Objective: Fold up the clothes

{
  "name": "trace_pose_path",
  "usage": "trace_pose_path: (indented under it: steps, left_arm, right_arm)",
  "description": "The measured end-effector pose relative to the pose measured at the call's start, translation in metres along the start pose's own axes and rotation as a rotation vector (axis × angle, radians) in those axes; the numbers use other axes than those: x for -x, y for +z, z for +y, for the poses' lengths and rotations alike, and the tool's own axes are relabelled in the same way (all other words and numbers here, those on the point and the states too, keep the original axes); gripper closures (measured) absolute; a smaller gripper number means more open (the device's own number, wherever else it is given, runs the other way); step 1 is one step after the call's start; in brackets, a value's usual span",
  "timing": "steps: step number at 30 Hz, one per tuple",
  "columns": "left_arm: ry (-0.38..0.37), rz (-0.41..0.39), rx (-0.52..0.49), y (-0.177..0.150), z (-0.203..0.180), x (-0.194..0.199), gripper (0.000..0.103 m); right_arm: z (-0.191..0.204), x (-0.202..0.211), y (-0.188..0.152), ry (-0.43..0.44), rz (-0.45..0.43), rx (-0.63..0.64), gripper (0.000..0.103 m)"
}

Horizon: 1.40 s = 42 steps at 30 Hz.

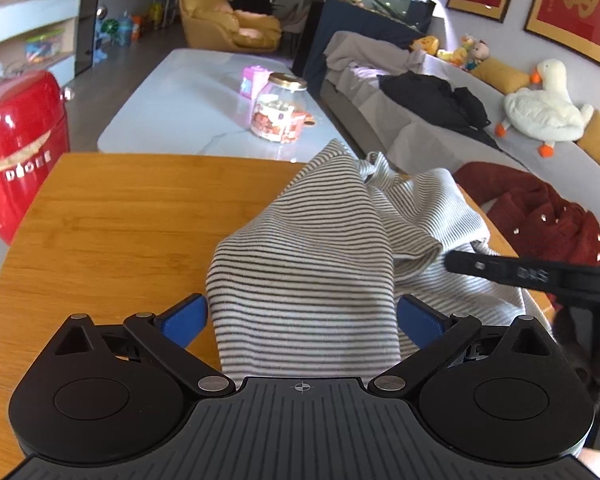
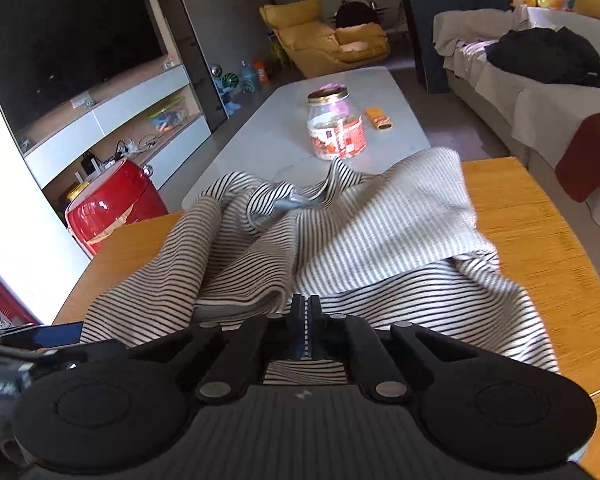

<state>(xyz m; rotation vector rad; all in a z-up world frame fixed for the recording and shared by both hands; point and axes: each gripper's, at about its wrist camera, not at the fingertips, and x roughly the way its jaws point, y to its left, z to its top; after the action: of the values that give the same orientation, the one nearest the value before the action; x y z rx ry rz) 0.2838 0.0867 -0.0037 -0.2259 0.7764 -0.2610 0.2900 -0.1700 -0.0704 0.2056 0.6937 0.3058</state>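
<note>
A black-and-white striped garment [image 1: 312,248] lies crumpled on the wooden table [image 1: 112,224]. My left gripper [image 1: 302,316] is open, its blue fingers [image 1: 186,318] wide apart on either side of a fold of the garment that lies between them. My right gripper [image 2: 305,312] is shut on the striped garment [image 2: 340,240], pinching a fold near its front edge above the wooden table [image 2: 540,240]. The right gripper's black finger shows in the left wrist view [image 1: 520,276], at the garment's right side.
A white coffee table [image 1: 204,100] with a glass jar [image 1: 278,108] stands beyond the wooden table. A red case [image 1: 16,148] stands at the left. A grey sofa [image 1: 420,120] with a dark red garment [image 1: 540,216], black clothes and a plush duck is at the right.
</note>
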Motion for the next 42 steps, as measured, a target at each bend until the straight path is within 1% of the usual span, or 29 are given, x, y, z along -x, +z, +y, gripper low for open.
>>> trace_pose_path:
  steps: [2, 4, 5, 6, 7, 8, 11, 12, 13, 14, 15, 16, 17, 18, 20, 21, 22, 23, 24, 25, 27, 29, 31, 32, 33, 36, 38, 40, 42]
  left_arm:
    - [-0.021, 0.030, 0.081, 0.006, 0.011, -0.015, 0.019]
    - [-0.038, 0.050, 0.162, 0.010, 0.022, -0.026, 0.036]
    - [-0.035, 0.043, 0.168, 0.012, 0.025, -0.025, 0.045]
    - [-0.031, 0.034, 0.171, 0.014, 0.028, -0.023, 0.064]
    - [-0.033, 0.012, 0.183, 0.015, 0.033, -0.018, 0.079]
    - [-0.021, -0.015, 0.208, 0.018, 0.040, -0.012, 0.082]
    - [0.073, -0.103, 0.272, 0.024, 0.067, 0.007, 0.084]
    - [0.128, -0.123, 0.274, 0.024, 0.075, 0.013, 0.086]
    - [0.184, -0.143, 0.274, 0.024, 0.083, 0.018, 0.092]
    - [0.241, -0.162, 0.273, 0.024, 0.091, 0.023, 0.092]
    - [0.285, -0.169, 0.273, 0.025, 0.099, 0.029, 0.092]
    - [0.297, -0.170, 0.292, 0.023, 0.107, 0.035, 0.093]
    - [0.279, -0.170, 0.321, 0.023, 0.115, 0.043, 0.092]
    - [0.246, -0.175, 0.334, 0.022, 0.118, 0.051, 0.091]
    - [0.176, -0.196, 0.307, 0.023, 0.106, 0.064, 0.074]
    - [0.141, -0.206, 0.293, 0.024, 0.100, 0.070, 0.056]
    - [0.105, -0.213, 0.265, 0.024, 0.089, 0.071, 0.044]
    - [0.065, -0.212, 0.232, 0.024, 0.075, 0.070, 0.040]
    - [0.025, -0.210, 0.199, 0.024, 0.060, 0.068, 0.030]
    - [-0.001, -0.212, 0.158, 0.022, 0.046, 0.066, 0.018]
    - [-0.050, -0.216, 0.073, 0.016, 0.018, 0.060, 0.008]
    - [-0.052, -0.230, -0.038, 0.006, -0.010, 0.054, 0.005]
    - [-0.069, -0.235, -0.122, -0.004, -0.032, 0.045, 0.002]
    - [-0.092, -0.230, -0.150, -0.010, -0.041, 0.039, 0.001]
    - [-0.119, -0.219, -0.162, -0.014, -0.047, 0.033, 0.000]
    - [-0.183, -0.178, -0.151, -0.025, -0.058, 0.012, 0.000]
    - [-0.205, -0.169, -0.143, -0.030, -0.060, 0.001, 0.000]
    - [-0.196, -0.150, -0.172, -0.036, -0.062, -0.009, 0.000]
    - [-0.146, -0.105, -0.200, -0.040, -0.063, -0.016, 0.000]
  right_arm:
    - [-0.009, 0.018, 0.006, -0.007, -0.051, -0.008, 0.103]
    - [-0.014, 0.029, 0.014, -0.013, -0.079, -0.001, 0.103]
    - [-0.013, 0.033, 0.016, -0.008, -0.083, 0.017, 0.102]
    - [-0.010, 0.032, 0.015, -0.001, -0.076, 0.038, 0.102]
    - [-0.007, 0.032, 0.013, 0.005, -0.069, 0.058, 0.102]
    - [-0.003, 0.031, 0.012, 0.011, -0.061, 0.078, 0.101]
    - [0.010, 0.015, 0.000, 0.031, -0.012, 0.101, 0.094]
    - [0.014, 0.010, -0.004, 0.037, 0.005, 0.109, 0.093]
    - [0.018, 0.004, -0.008, 0.044, 0.021, 0.116, 0.092]
    - [0.022, -0.001, -0.011, 0.051, 0.036, 0.123, 0.091]
    - [0.026, -0.004, -0.010, 0.060, 0.036, 0.117, 0.084]
    - [0.029, -0.008, -0.010, 0.068, 0.035, 0.111, 0.078]
    - [0.032, -0.011, -0.009, 0.075, 0.034, 0.104, 0.063]
    - [0.035, -0.016, -0.007, 0.066, 0.030, 0.096, 0.051]
    - [0.042, -0.026, -0.002, 0.048, 0.025, 0.078, 0.049]
    - [0.044, -0.033, -0.002, 0.050, 0.038, 0.074, 0.049]
    - [0.045, -0.040, -0.002, 0.052, 0.051, 0.069, 0.050]
    - [0.046, -0.047, -0.001, 0.054, 0.064, 0.064, 0.064]
    - [0.047, -0.053, -0.001, 0.056, 0.077, 0.060, 0.094]
    - [0.048, -0.059, 0.000, 0.058, 0.088, 0.055, 0.099]
    - [0.043, -0.048, 0.009, 0.051, 0.040, 0.053, 0.099]
    - [0.032, -0.024, 0.026, -0.007, -0.048, 0.084, 0.100]
    - [0.011, 0.011, 0.052, -0.104, -0.165, 0.118, 0.100]
    - [-0.001, 0.027, 0.065, -0.157, -0.211, 0.127, 0.100]
    - [-0.012, 0.043, 0.077, -0.211, -0.257, 0.138, 0.100]
    - [-0.034, 0.085, 0.103, -0.360, -0.363, 0.196, 0.100]
    - [-0.038, 0.104, 0.112, -0.408, -0.406, 0.221, 0.100]
    - [-0.040, 0.119, 0.119, -0.437, -0.443, 0.239, 0.100]
    - [-0.039, 0.129, 0.123, -0.436, -0.468, 0.240, 0.100]
